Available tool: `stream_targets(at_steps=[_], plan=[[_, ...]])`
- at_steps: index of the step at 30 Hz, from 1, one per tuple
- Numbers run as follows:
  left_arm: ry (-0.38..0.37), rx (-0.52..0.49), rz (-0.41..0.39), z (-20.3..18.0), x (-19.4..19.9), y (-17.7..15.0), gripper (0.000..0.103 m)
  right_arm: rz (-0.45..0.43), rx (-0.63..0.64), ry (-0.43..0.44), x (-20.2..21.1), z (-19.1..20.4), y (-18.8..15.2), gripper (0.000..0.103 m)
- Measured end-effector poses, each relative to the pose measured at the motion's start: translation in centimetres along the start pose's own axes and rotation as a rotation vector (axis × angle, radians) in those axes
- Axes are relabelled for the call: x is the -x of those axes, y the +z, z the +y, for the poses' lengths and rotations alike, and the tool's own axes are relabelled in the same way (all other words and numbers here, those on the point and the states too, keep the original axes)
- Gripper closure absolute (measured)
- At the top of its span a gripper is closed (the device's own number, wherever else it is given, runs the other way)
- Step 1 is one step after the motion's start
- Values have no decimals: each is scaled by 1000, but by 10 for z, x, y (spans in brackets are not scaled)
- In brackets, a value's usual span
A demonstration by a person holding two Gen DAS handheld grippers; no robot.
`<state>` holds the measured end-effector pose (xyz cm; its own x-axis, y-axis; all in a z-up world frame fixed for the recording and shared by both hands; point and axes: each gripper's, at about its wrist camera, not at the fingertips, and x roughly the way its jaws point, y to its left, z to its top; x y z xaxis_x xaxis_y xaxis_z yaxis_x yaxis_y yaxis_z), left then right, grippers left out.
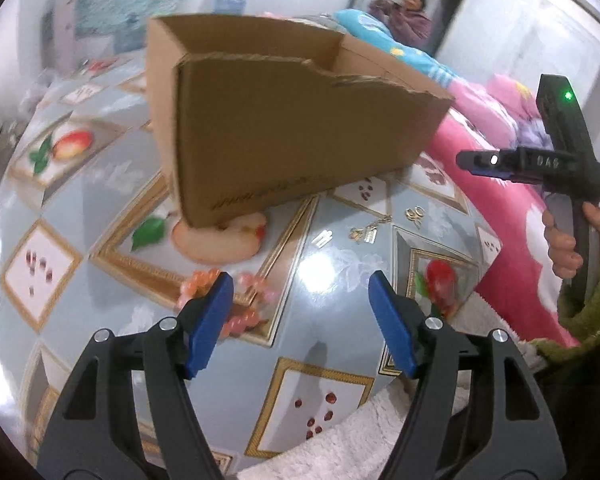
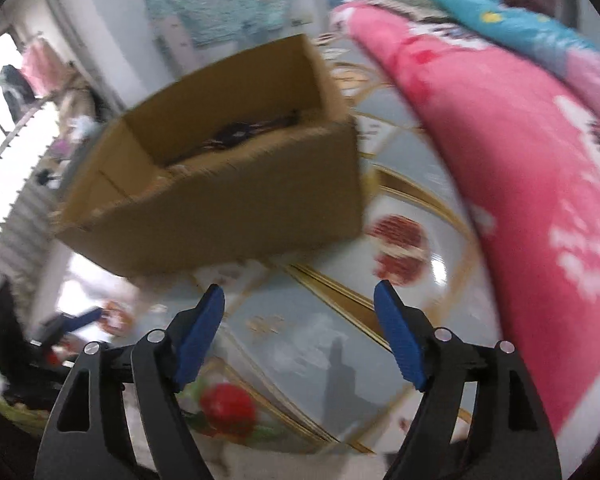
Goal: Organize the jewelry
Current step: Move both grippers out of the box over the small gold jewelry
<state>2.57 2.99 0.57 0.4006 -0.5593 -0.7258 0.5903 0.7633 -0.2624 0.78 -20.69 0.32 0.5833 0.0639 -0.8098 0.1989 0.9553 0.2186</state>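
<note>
Left wrist view: left gripper (image 1: 300, 304) gapes wide, empty, as does the right gripper (image 2: 299, 312). Gold earrings (image 1: 415, 212) and clips (image 1: 363, 234) lie loose on the tablecloth (image 1: 340, 280) beside the cardboard box (image 1: 300, 132), which perhaps already holds dark beads (image 2: 244, 133).

Right wrist view motion-blurred; dark items in box (image 2: 236, 132) unidentifiable. Small gold jewelry (image 1: 374, 226) on table: types indiscernible.
</note>
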Motion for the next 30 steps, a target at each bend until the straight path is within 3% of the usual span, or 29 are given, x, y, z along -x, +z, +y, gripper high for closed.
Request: stream_targets(at_steps=[5,8,11,16,22,30], plan=[[-24,-69,49,-9,-8,8,35,-111,2,-143,15,2,-24,13],[-25,-79,57,-15,-14,11,34,-171,66,-288,22,13,-32,7],[0,-91,54,-24,-18,11,34,-212,165,-335,26,19,-37,7],[73,-110,37,-45,-22,10,30,-205,277,-249,25,25,-33,7],[191,-121,72,-65,-37,12,29,-74,328,-172,-8,21,-33,7],[283,-94,163,-71,-60,18,28,65,382,-62,-47,5,-26,7]])
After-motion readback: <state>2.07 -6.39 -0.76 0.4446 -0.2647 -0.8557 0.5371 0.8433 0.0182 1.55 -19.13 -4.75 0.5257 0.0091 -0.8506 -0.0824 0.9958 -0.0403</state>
